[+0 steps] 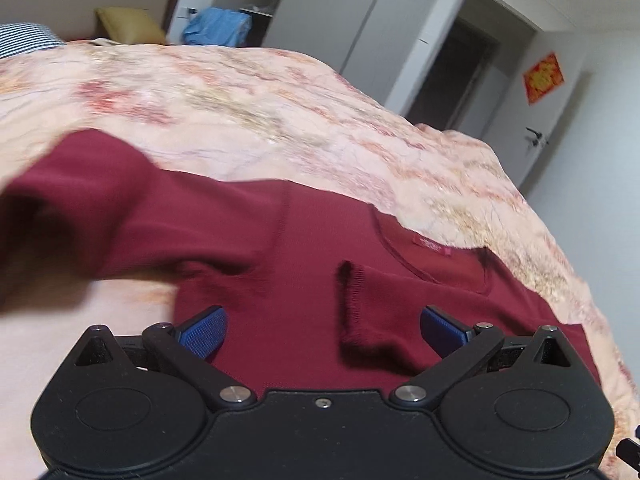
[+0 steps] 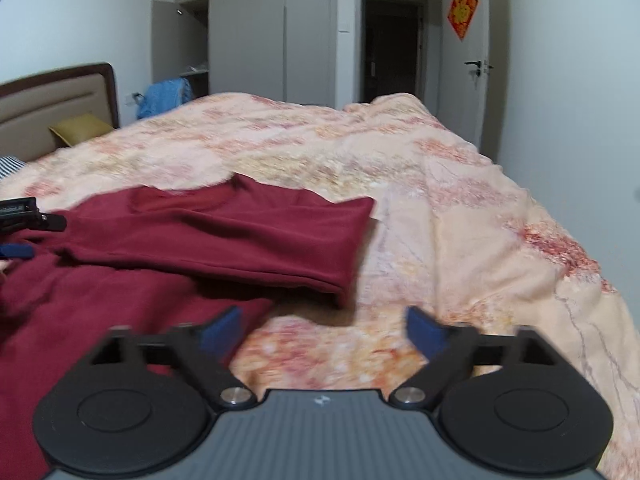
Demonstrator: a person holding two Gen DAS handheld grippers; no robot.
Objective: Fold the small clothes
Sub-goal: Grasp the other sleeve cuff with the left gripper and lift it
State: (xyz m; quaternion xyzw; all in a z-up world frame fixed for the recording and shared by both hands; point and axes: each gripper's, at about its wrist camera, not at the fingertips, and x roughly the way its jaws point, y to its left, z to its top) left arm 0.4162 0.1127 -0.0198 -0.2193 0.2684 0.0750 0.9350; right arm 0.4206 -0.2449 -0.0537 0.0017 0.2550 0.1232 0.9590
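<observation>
A dark red knit sweater (image 1: 312, 240) lies on the bed. One sleeve (image 1: 376, 312) is folded across its chest, with the cuff lying between my left fingers; the other sleeve (image 1: 80, 208) stretches out to the left. The neckline with its label (image 1: 434, 245) is at the right. My left gripper (image 1: 322, 330) is open just above the chest. In the right wrist view the sweater (image 2: 120, 304) fills the left side, with the folded sleeve (image 2: 248, 240) across it. My right gripper (image 2: 324, 330) is open and empty above the bedspread beside the sweater's right edge. The left gripper (image 2: 24, 216) shows at the far left.
The bed has a peach floral bedspread (image 2: 460, 208) and a padded headboard (image 2: 52, 100). A yellow pillow (image 2: 78, 128) and a striped pillow (image 1: 24, 38) lie at its head. Blue clothes (image 2: 164, 98), grey wardrobes (image 2: 260, 40) and a doorway (image 2: 394, 48) stand beyond.
</observation>
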